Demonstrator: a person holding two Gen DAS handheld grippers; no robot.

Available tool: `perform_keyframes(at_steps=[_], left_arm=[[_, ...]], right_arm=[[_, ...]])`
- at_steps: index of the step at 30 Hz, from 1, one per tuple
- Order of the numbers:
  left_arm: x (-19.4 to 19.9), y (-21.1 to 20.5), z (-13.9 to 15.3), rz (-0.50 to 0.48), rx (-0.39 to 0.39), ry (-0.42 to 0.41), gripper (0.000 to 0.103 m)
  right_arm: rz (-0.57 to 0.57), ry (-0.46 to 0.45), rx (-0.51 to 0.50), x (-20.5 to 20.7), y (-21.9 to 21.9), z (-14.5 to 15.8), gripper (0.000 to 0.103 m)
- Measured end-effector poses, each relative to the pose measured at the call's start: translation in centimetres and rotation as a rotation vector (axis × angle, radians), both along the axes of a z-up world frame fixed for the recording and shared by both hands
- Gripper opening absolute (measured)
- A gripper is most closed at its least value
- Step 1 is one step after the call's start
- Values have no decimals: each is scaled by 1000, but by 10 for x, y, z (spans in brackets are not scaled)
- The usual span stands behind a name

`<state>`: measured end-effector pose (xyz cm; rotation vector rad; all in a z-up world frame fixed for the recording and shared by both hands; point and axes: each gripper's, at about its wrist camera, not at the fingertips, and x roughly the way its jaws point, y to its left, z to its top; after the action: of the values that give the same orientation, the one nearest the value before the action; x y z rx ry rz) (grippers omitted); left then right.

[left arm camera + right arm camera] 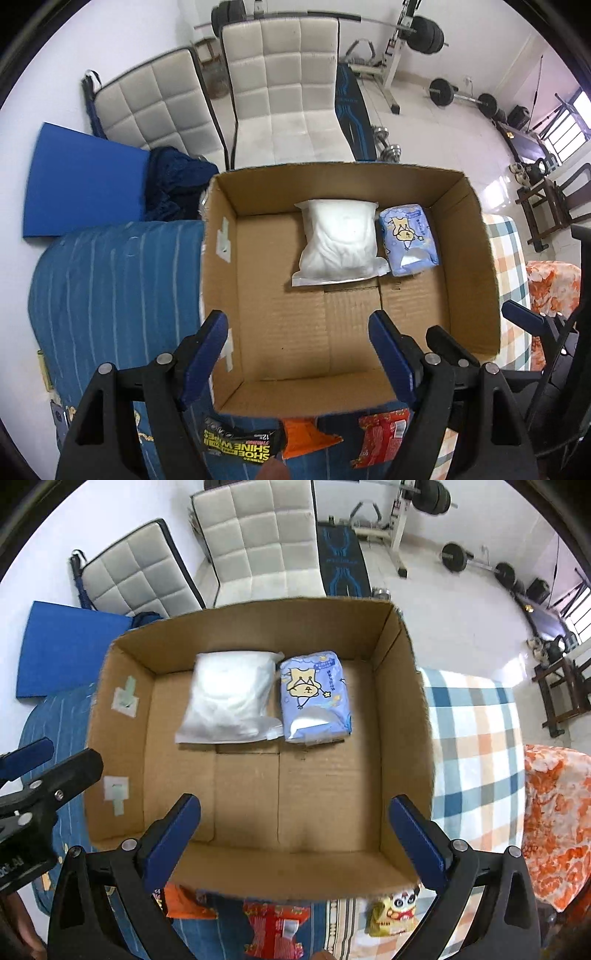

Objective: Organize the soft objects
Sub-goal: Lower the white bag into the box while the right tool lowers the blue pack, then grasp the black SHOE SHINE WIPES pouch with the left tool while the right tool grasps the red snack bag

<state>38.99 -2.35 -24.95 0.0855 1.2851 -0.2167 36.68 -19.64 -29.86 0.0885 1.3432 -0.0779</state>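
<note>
Your left gripper (297,356) and right gripper (293,840) hover spread wide, empty, over the near edge of the brown cardboard box (402,716); inside it, a white plastic pouch (229,698) touches the blue cartoon-printed tissue pack (316,696) at the far side.

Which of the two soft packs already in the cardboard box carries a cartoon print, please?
The light-blue pack, lying right of the plain white plastic-wrapped pack; it alone shows a cartoon figure.

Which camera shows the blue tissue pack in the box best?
The right wrist view: the tissue pack sits near centre there, large, with its cartoon print clear. The left wrist view shows the same pack smaller, off to the right, beside the white bag.
</note>
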Motion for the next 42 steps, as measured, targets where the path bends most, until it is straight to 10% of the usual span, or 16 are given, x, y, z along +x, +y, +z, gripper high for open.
perform_keyframes(at_steps=[5, 15, 22, 30, 42], left_arm=[[-27, 5, 21, 18, 6, -70, 99], [-83, 25, 50, 95, -81, -154, 103], [-122, 53, 34, 136, 10, -178, 103], [-138, 106, -56, 232, 119, 48, 103], [-127, 189, -194, 771, -276, 509, 102]], right_arm=[[9, -57, -17, -30, 9, 31, 103], [25, -118, 17, -89, 8, 70, 103], [19, -43, 91, -128, -5, 47, 103], [-12, 143, 138, -159, -2, -39, 103], [-91, 290, 127, -160, 20, -135, 91]])
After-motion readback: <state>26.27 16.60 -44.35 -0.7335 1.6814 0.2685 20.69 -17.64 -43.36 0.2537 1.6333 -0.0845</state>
